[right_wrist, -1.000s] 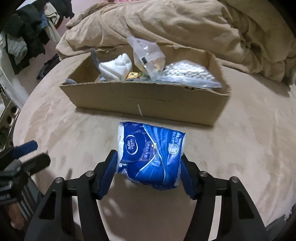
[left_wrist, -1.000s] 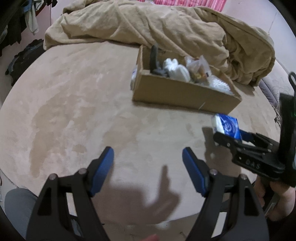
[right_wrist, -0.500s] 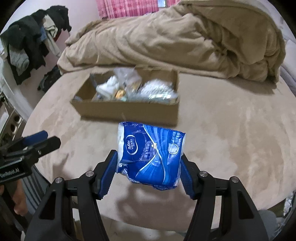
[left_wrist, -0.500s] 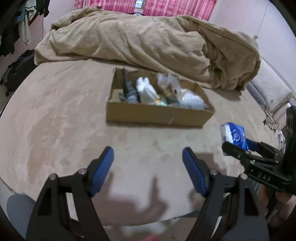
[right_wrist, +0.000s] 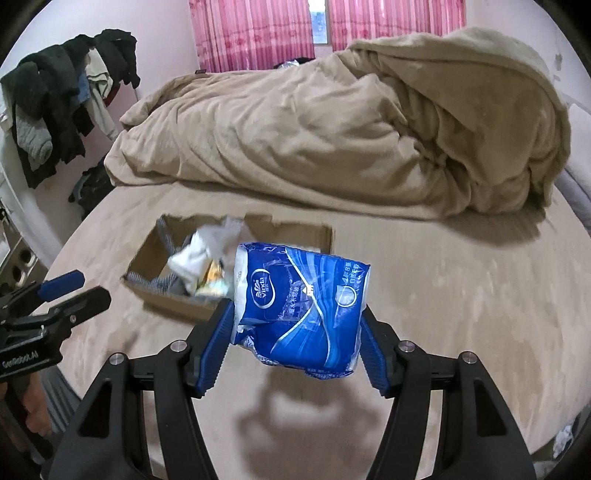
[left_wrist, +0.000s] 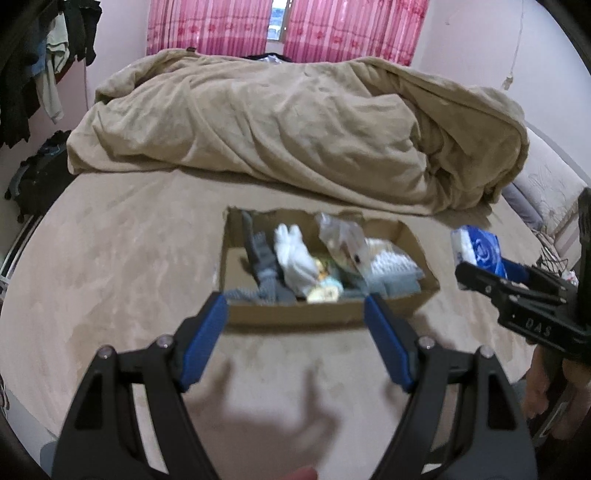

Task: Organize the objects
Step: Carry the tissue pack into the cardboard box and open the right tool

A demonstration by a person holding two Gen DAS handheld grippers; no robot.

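My right gripper is shut on a blue tissue pack and holds it in the air above the bed, to the right of and nearer than a cardboard box. The pack also shows in the left wrist view, right of the box. The box holds grey cloth, a white cloth, a clear bag and other small items. My left gripper is open and empty, raised just in front of the box's near wall.
A crumpled tan blanket fills the far half of the bed behind the box. Dark clothes hang at the left wall. Pink curtains are at the back. The tan bed sheet spreads around the box.
Both grippers have risen and pulled back, so the box looks smaller and farther and its inside shows. The right gripper still holds the tissue pack. The left gripper stays open.
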